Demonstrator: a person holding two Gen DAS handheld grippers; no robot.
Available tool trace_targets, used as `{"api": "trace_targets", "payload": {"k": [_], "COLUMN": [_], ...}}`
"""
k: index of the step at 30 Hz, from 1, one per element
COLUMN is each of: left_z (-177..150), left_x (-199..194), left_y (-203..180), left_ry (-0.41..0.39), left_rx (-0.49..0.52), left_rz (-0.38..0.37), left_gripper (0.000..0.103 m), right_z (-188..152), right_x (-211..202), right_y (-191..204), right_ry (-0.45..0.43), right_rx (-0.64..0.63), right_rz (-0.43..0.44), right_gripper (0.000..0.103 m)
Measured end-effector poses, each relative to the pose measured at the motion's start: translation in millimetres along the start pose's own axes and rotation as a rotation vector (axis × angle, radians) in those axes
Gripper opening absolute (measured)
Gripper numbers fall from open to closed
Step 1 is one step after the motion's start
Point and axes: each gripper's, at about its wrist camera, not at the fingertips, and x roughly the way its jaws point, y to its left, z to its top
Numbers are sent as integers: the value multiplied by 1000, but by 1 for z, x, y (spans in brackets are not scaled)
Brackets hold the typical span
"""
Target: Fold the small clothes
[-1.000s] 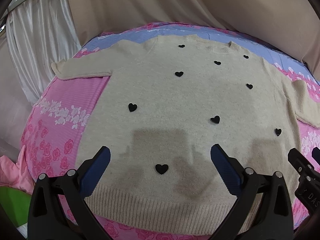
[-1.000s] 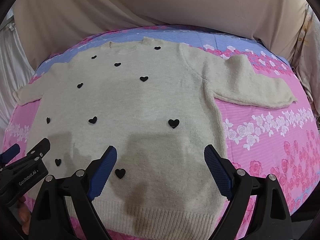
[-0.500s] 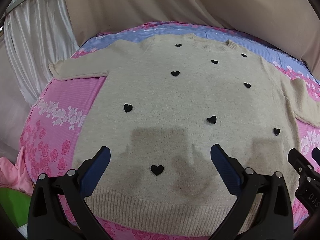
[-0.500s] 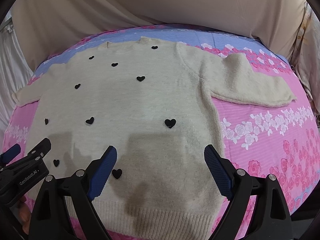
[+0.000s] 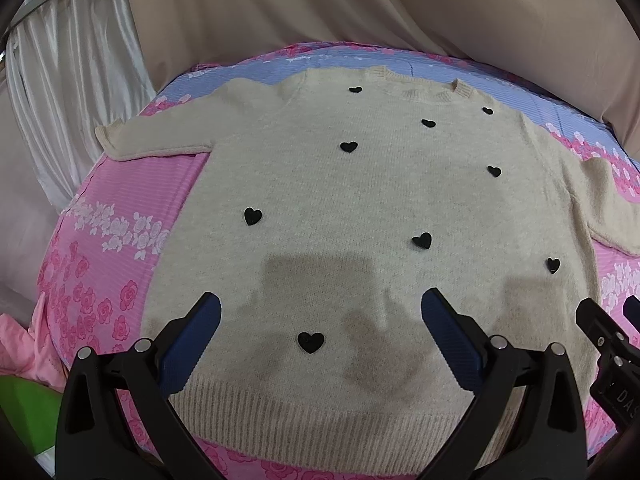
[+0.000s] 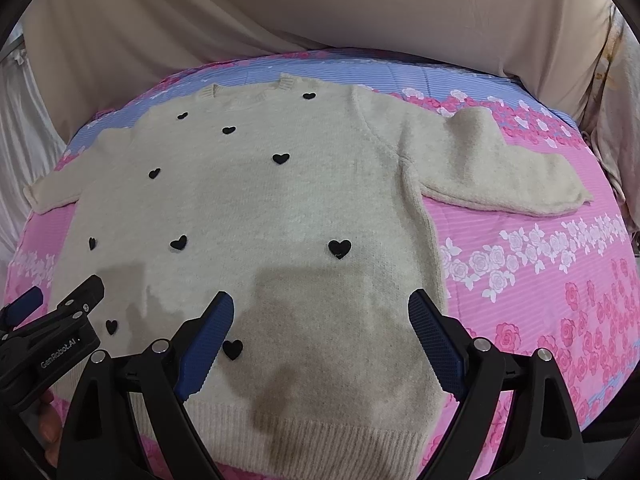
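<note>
Sweater (image 5: 372, 216) flat on pink floral bedspread (image 6: 540, 280) — beige drapes (image 6: 320, 12) behind, both claws spread, empty.

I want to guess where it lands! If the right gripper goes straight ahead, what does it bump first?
Probably the cream knitted sweater with black hearts: the open right gripper points down at its lower body. Depth is unclear.

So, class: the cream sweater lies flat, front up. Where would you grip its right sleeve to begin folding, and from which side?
Grip the right sleeve at its cuff end, coming in from the right with the open right gripper. The sleeve lies spread outward on the bedsheet, its free edge exposed, ready to fold across the sweater.
</note>
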Motion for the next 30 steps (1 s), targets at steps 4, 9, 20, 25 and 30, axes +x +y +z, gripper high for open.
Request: {"api": "trace_targets", "payload": {"k": [4,9,20,25,30], "left_z": [0,0,3,4,6], "left_x": [0,0,5,7,10], "left_y": [2,2,-1,-1,-1], "left_ry": [1,1,7,11,17], "left_rx": [0,0,-1,1,3], "left_rz": [-1,-2,1,1,1], "left_gripper": [98,98,98,98,98], "right_z": [0,0,1,5,7], "right_x": [0,1,4,9,12], "right_y": [1,1,2,2,0], "right_ry": [0,1,6,12,21], "right_rx": [0,0,-3,-4,-4], "right_rz": [0,0,5,6,12], "right_gripper": [87,87,87,87,87]}}
